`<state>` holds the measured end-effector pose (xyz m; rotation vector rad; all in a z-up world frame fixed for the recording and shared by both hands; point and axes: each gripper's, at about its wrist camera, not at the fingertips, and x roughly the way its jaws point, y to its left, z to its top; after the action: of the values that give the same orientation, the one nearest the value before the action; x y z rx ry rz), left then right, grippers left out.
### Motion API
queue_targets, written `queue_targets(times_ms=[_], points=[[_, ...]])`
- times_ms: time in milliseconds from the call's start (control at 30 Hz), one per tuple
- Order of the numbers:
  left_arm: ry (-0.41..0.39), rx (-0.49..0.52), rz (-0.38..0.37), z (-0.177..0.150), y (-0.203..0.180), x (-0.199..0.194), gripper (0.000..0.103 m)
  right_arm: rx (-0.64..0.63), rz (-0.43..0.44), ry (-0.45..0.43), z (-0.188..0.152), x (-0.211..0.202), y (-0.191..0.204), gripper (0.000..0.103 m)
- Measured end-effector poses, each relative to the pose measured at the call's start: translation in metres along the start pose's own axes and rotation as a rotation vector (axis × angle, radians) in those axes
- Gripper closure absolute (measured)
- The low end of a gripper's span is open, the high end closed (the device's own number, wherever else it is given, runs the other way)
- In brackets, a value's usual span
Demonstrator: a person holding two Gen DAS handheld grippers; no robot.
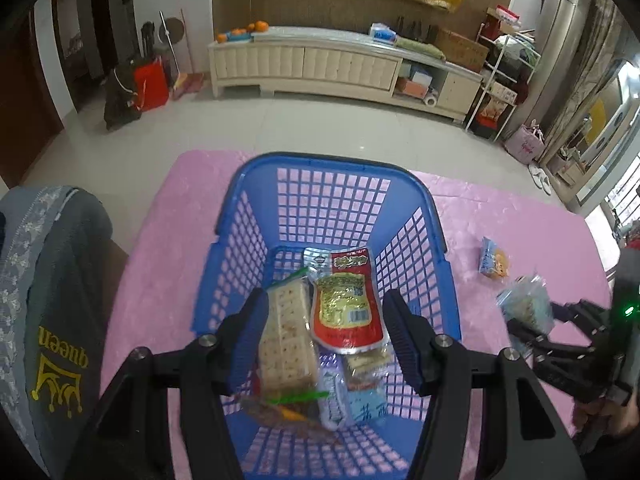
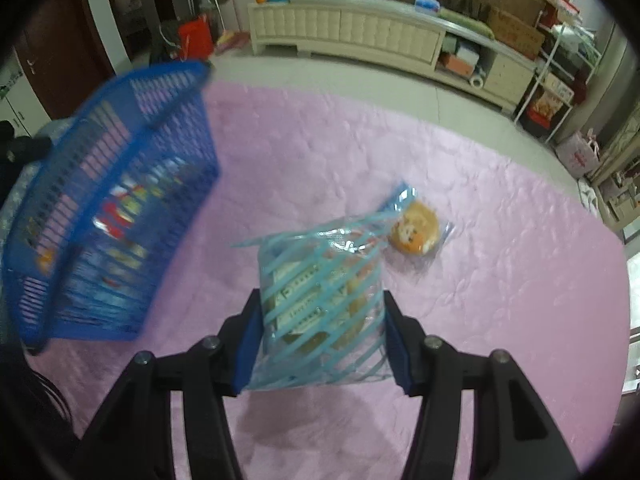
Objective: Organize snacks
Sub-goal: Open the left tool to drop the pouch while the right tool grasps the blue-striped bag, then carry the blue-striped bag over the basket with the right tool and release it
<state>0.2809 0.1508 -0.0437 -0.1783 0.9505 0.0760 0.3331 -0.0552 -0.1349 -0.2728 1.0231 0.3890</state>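
Two grippers work over a surface (image 2: 500, 240) covered in pink cloth. The left gripper (image 1: 326, 340) hangs above the blue basket (image 1: 332, 168), its fingers (image 1: 404, 344) spread apart with nothing pinched between them. Below them, inside the basket, lie several snack packets: a clear pack of crackers (image 1: 286, 340) with a green strip at its end, a red pouch (image 1: 346, 312) with a yellow label, and a few more wrappers underneath that are too overlapped to tell apart.

The right gripper (image 2: 320, 336) pinches a clear bag with light blue stripes (image 2: 320, 304) from both sides; its blue pads (image 2: 250, 340) press on the edges of the bag, which holds pale biscuits. The bag is lifted off the pink cloth, to the right of the basket and well apart from it. In the left wrist view the same bag (image 1: 526, 306) shows blurred at the tip of the right gripper (image 1: 532, 320), near the right edge of the surface.

One small packet with a round yellow cake (image 2: 418, 226) lies flat on the cloth just beyond the striped bag. A grey cloth with the word "queen" (image 1: 60, 360) sits at the left of the basket.
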Motion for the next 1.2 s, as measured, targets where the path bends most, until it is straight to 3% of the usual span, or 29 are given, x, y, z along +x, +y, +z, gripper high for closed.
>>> queue_targets(times_ms=[267, 433, 500, 633, 800, 933, 1200], points=[[-0.038, 0.008, -0.008, -0.016, 0.017, -0.03, 0.046, 0.001, 0.05, -0.099, 0.011, -0.062, 0.035, 0.043], [-0.059, 0.024, 0.001, -0.024, 0.03, -0.042, 0.046, -0.005, 0.091, -0.133, 0.033, -0.074, 0.05, 0.043], [-0.069, 0.034, -0.001, -0.027, 0.036, -0.045, 0.045, -0.015, 0.108, -0.137, 0.042, -0.074, 0.061, 0.043], [-0.082, 0.037, 0.02, -0.031, 0.051, -0.047, 0.02, -0.047, 0.13, -0.136, 0.056, -0.067, 0.087, 0.043], [-0.088, 0.032, 0.026, -0.032, 0.069, -0.05, 0.019, -0.097, 0.145, -0.113, 0.064, -0.056, 0.122, 0.043], [-0.097, 0.017, 0.057, -0.03, 0.086, -0.048, 0.009, -0.113, 0.142, -0.09, 0.072, -0.043, 0.143, 0.043], [-0.072, -0.028, 0.068, -0.03, 0.118, -0.033, 0.009, -0.104, 0.163, -0.006, 0.086, -0.007, 0.172, 0.043]])
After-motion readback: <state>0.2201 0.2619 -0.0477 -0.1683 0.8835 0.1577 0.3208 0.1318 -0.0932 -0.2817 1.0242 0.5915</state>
